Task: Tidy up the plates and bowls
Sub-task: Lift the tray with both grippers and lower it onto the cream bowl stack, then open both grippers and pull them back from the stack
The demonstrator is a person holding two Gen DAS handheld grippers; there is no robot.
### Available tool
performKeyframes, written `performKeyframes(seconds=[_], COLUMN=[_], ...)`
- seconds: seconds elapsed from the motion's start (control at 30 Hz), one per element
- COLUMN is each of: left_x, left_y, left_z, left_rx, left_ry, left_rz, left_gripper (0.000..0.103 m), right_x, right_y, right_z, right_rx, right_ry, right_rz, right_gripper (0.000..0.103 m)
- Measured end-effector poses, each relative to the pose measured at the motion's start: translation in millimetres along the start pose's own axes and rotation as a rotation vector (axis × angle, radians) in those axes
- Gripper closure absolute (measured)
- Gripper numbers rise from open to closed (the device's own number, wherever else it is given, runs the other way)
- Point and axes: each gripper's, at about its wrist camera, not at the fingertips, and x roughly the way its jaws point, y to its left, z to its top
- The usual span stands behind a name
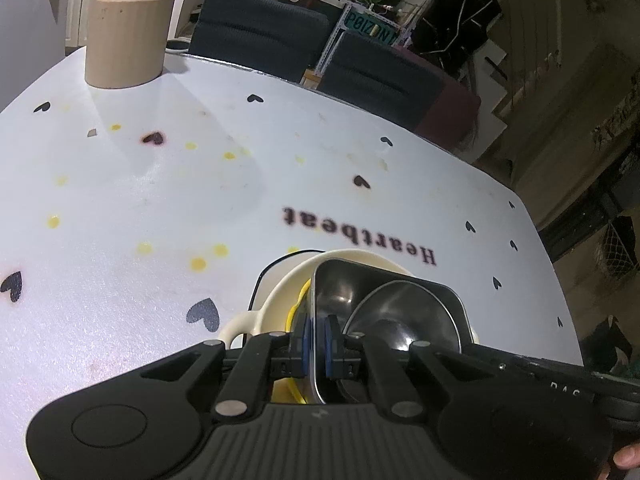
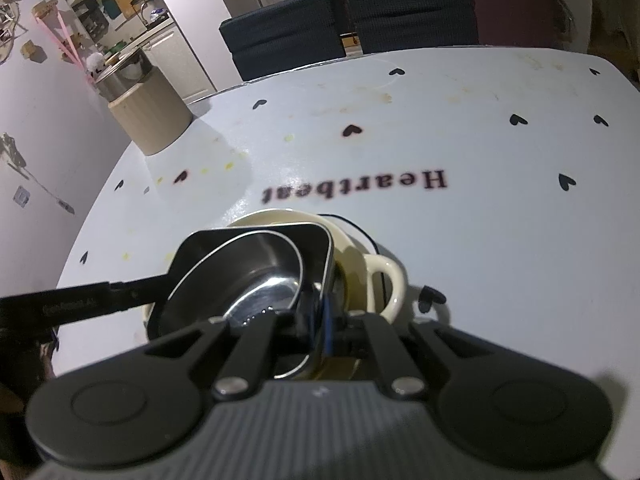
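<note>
Pinching opposite walls of the steel tray (image 1: 384, 300), the left gripper (image 1: 319, 346) and right gripper (image 2: 320, 320) are holding it over the cream bowl (image 1: 280, 300). A round steel bowl (image 2: 256, 276) is sitting inside the tray.

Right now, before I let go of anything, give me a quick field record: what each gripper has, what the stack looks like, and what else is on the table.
left gripper: shut on steel tray's rim
right gripper: shut on opposite rim
steel tray: rectangular, round steel bowl inside
beneath: cream handled bowl, something yellow in it
table: white cloth, hearts, "Heartbeat"
also there: beige cylinder, far corner
</note>
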Motion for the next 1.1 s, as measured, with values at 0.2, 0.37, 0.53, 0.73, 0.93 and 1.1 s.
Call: performKeyframes(seconds=[0.2, 0.37, 0.53, 0.73, 0.93, 1.1], left_x=[-1, -4, -10, -20, -43, -74], left_y=[1, 2, -6, -22, -27, -26], left_z=[3, 4, 6, 5, 4, 7], left_rx=[0.0, 0.001, 0.021, 0.077, 0.101, 0.1], left_ry=[0.024, 0.025, 0.021, 0.005, -0.057, -0.144], left_rz=[0.004, 0.009, 0.001, -0.012, 0.005, -0.018], left_gripper=[0.092, 0.085, 0.079, 0.063, 0.028, 0.002], right_x=[0, -2, -6, -18, -40, -64], right_y=[0, -1, -2, -1, 3, 8], right_z=[1, 2, 3, 2, 4, 1], right_rx=[0.0, -0.012, -0.021, -0.05, -0.084, -0.102], right_ry=[0.009, 0.003, -0.012, -0.053, -0.147, -0.226], right_rz=[0.002, 0.009, 0.019, 0.019, -0.005, -0.006], right_gripper=[0.095, 0.093, 0.093, 0.087, 0.064, 0.038])
